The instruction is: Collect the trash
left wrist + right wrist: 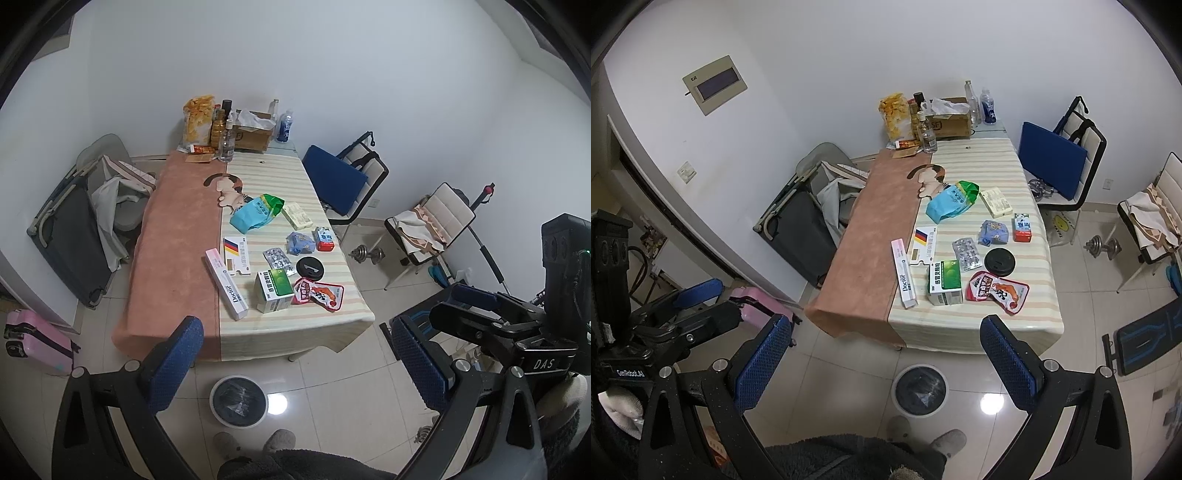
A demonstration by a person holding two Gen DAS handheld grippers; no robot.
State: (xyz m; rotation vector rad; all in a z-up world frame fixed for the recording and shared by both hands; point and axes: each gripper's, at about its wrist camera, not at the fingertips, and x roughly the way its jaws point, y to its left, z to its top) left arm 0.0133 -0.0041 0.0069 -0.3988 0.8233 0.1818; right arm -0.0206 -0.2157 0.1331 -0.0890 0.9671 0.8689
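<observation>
Trash lies scattered on the near half of the table (177,236) (871,221): a red snack wrapper (319,293) (997,290), a green-and-white box (275,290) (945,282), a black cup lid (310,266) (999,261), a blister pack (277,258) (966,254), a pink toothpaste box (226,282) (904,273) and a blue-green bag (256,214) (951,201). A round bin (239,401) (919,387) with a black liner stands on the floor before the table. My left gripper (295,365) and right gripper (886,365) are both open and empty, high above the bin.
Bottles, a chip bag and a cardboard box (253,134) stand at the table's far end. Chairs (351,177) and a dumbbell (365,254) are to the right. A folded cot (74,229) and a pink suitcase (37,339) are on the left. The person's slippered feet (255,443) are beside the bin.
</observation>
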